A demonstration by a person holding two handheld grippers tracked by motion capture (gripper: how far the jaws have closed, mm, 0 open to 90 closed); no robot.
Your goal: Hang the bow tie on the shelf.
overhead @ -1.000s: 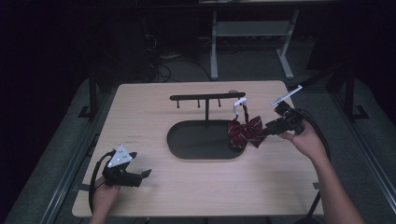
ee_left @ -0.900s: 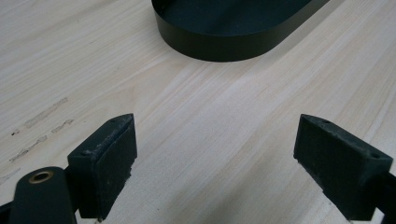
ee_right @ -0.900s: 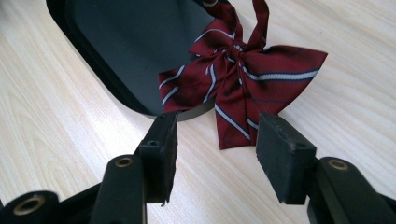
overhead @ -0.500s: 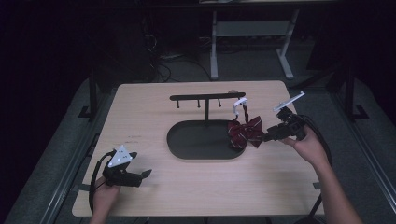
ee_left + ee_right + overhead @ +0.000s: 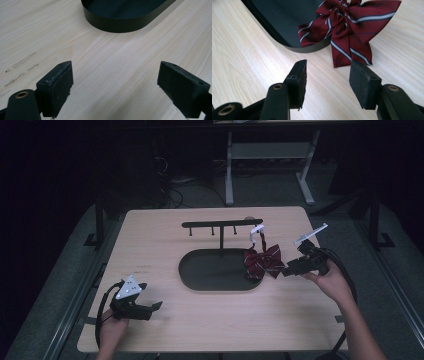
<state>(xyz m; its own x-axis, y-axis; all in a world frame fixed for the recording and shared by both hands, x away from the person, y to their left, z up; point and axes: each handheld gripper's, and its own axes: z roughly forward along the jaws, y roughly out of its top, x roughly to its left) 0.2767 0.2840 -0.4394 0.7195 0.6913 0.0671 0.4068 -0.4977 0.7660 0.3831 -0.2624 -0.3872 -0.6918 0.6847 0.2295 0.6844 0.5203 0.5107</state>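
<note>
Maroon striped cloth bow tie (image 5: 352, 32), upper right, drapes over oval black base (image 5: 279, 22) rim; right tool (image 5: 327, 82) apart, empty. Left tool (image 5: 115, 87) apart over pale wood-grain worktop (image 5: 120, 57).

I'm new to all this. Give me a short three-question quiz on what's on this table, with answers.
1. True or false: the right gripper grips the bow tie.
2. Where does the bow tie lie? A) flat on the bare table B) draped over the edge of the black oval base C) between the left gripper's jaws
3. What is between the jaws of the left gripper?

Key:
1. False: its jaws stand open, short of the bow tie.
2. B
3. Nothing; bare wooden table shows there.
</note>
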